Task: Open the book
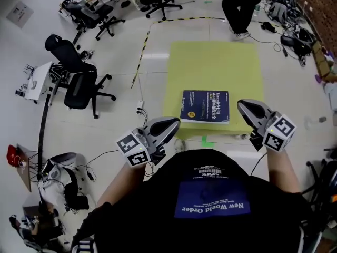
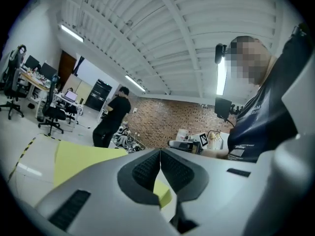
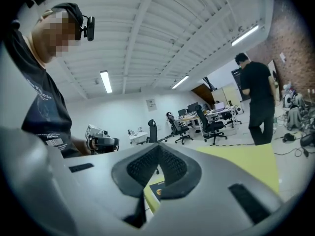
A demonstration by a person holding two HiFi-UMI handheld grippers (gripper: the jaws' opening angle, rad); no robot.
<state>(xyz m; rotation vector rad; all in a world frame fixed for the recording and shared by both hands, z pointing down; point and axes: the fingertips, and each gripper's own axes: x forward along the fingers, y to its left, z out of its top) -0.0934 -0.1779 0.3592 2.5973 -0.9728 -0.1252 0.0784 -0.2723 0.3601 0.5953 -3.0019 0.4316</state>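
Book (image 1: 205, 106) closed, cover up, flat by the near edge of the yellow table (image 1: 210, 62). Left gripper (image 1: 174, 123) and right gripper (image 1: 242, 107) flank it, jaws together, empty. Probably poised to approach the cover.

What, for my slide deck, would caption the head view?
Closed blue book on yellow table; left gripper and right gripper shut, empty, short of it.

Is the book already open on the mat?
No, the book lies closed, blue cover up, on the yellow mat.
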